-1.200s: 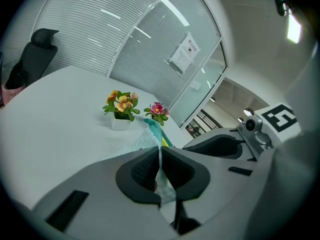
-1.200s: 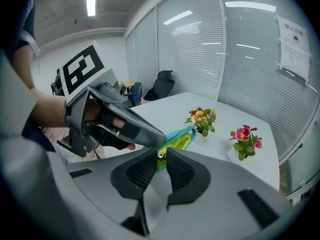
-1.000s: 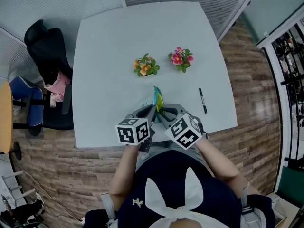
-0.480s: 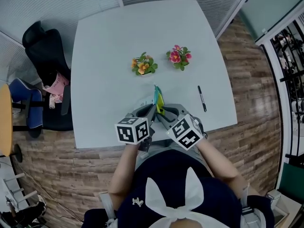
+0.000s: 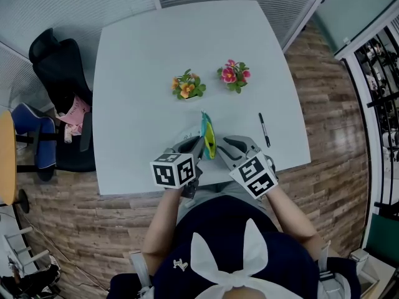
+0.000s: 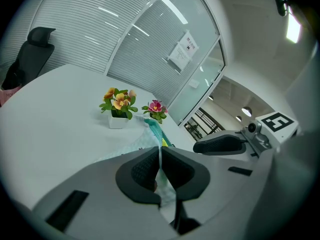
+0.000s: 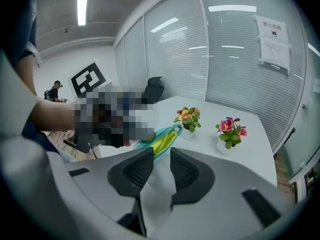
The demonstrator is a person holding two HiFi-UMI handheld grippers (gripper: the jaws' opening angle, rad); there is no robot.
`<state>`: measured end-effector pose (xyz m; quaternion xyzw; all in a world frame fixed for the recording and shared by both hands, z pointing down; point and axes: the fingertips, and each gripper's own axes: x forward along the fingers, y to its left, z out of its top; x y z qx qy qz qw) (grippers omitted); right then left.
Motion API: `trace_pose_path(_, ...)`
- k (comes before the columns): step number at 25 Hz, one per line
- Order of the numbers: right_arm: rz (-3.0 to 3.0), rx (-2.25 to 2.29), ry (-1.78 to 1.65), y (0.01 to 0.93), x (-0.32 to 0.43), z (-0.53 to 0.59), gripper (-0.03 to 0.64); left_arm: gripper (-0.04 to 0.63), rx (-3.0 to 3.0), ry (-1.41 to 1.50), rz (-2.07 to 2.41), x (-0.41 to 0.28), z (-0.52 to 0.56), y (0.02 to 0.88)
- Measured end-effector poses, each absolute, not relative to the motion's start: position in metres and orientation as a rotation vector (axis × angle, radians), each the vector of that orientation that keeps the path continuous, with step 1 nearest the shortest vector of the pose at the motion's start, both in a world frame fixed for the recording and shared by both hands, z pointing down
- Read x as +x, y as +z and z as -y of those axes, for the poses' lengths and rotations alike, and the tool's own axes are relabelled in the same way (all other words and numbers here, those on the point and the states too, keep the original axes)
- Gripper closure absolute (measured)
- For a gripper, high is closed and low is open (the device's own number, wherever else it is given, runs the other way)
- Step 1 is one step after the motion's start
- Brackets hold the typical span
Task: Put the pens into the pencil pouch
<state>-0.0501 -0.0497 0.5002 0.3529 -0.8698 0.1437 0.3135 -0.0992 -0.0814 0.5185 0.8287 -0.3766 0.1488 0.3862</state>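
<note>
Pouch clamped in left fingers; right fingers, just opened, empty beside it.

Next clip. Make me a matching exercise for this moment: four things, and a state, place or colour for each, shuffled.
1 left tongs
2 right tongs
3 pen
4 pouch

a lying on the table, untouched
b open, empty
c shut on the pouch
d teal, yellow inside

Pairs: 1-c, 2-b, 3-a, 4-d. The right tongs have just been opening, nothing between them.
</note>
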Motion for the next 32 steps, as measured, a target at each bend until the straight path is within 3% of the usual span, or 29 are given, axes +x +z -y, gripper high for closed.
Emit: trace_pose_path(32, 2.073, 1.195, 0.571, 0.543, 0.118, 0.108, 0.503, 0.563, 2.000, 0.387, 1.086, -0.091, 0.098, 0.520)
